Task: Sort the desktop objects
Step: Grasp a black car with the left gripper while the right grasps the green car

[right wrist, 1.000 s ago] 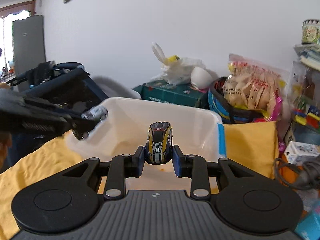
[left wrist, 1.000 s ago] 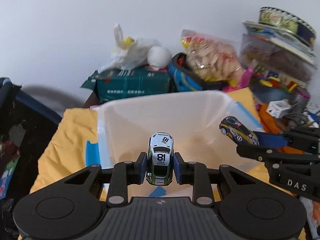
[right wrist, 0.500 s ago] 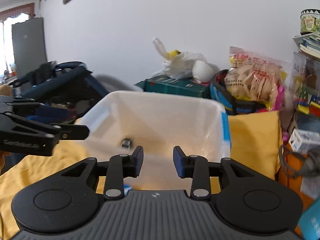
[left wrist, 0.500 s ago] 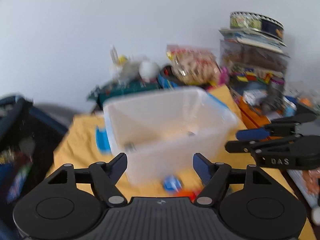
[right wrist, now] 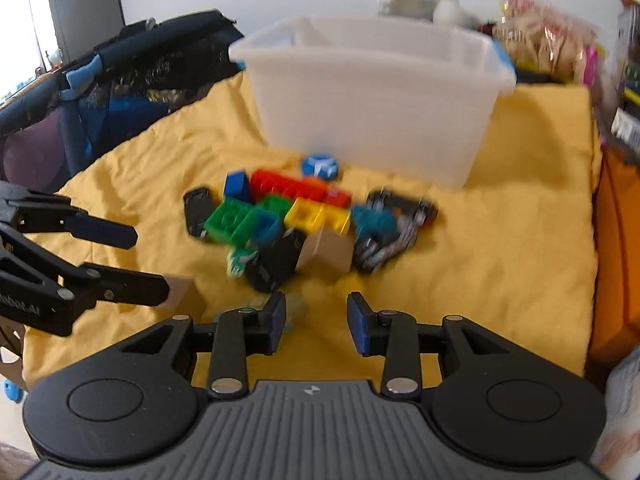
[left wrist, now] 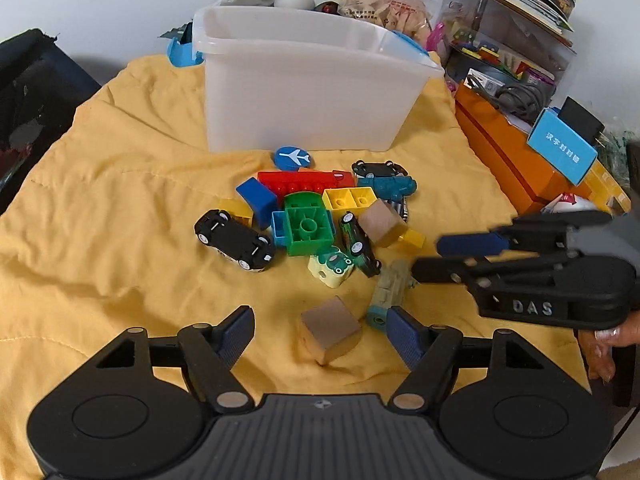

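Left gripper (left wrist: pixel 320 332) spread wide, holding nothing; a wooden cube (left wrist: pixel 330 330) sits on the yellow cloth (left wrist: pixel 120 200) between its fingers, untouched. Right gripper (right wrist: pixel 316 322) also released and empty, hovering over bare cloth just short of the toy pile (right wrist: pixel 304 220). The pile lies on the cloth in front of the white plastic bin (left wrist: pixel 308 92), near but apart from it.

Left view is sharp: shows an upside-down black toy car (left wrist: pixel 234 239), a green brick (left wrist: pixel 308 229), a blue airplane disc (left wrist: pixel 293 157), and an orange box (left wrist: pixel 516 152) at right. Right view is motion-blurred; only it shows the dark stroller (right wrist: pixel 100 92) left of the cloth. Bin interior not visible in either view.
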`<state>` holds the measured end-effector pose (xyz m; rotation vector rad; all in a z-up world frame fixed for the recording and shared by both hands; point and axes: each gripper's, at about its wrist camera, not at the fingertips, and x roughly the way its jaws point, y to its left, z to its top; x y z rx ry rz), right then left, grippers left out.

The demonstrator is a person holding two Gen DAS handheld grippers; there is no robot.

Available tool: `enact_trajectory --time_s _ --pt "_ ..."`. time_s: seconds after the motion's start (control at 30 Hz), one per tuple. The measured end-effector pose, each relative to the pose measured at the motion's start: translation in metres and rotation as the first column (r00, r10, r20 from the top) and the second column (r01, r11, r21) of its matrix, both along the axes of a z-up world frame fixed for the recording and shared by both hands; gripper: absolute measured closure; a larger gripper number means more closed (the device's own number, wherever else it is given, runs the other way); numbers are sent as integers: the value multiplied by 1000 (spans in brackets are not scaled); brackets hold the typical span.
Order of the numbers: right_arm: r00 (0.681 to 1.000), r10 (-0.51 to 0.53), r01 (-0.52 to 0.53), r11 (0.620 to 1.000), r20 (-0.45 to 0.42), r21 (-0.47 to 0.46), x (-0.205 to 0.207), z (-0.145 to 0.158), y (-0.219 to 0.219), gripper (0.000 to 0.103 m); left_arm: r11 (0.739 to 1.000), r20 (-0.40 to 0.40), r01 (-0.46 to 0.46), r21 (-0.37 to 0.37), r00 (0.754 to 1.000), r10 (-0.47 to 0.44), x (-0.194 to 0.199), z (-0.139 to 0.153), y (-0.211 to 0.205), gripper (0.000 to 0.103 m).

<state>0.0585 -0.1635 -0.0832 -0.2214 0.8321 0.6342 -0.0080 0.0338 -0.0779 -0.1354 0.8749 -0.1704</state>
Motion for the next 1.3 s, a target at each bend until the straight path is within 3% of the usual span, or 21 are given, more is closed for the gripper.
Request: enact_trajectory --time_s 0.1,0.17,0.27,0.33,0.6,0.67,0.7,0.73,0.77,0.8,0.97,1.07,1.3 --pt "1000 21 -21 999 1 28 -3 3 9 65 999 2 -51 18 999 51 10 0 9 27" --pt "998 57 -57 998 27 28 -2 6 22 65 994 -6 -106 -24 994 106 24 2 24 27" --pt "992 97 -93 994 78 -60 -2 0 48 66 973 -68 -191 -131 981 184 45 -5 45 28" --pt "991 93 -82 990 93 -118 -1 -8 59 66 959 -105 -234 -163 970 219 54 -11 52 28" --pt "988 128 -112 980 87 -167 0 -30 69 64 932 -154 -280 -232 956 249 77 -32 62 32" --pt "989 118 -104 982 89 -157 2 -32 66 67 929 -140 -282 -240 957 254 81 -33 63 46" --pt "991 99 -86 986 85 -141 4 -31 64 75 928 -141 -287 -236 955 260 83 -34 63 51" --pt "994 77 -66 989 80 -132 5 -30 61 82 927 -146 -288 -242 955 258 85 -35 64 63" --pt "995 61 -52 991 75 -123 6 -29 57 83 926 -154 -286 -248 955 254 87 -37 64 70" --pt "996 48 -40 993 70 -111 6 -28 53 86 926 -149 -278 -256 958 246 87 -37 62 70" --pt "998 3 0 999 56 -53 -1 -20 35 89 969 -94 -170 -180 983 155 81 -28 46 70" --pt "999 -15 15 1000 38 -8 -8 -12 24 89 979 -66 -131 -155 990 122 60 -14 48 70" --pt "1000 -27 27 997 -8 69 -25 6 -8 89 993 -21 -109 35 994 110 -2 3 53 70"
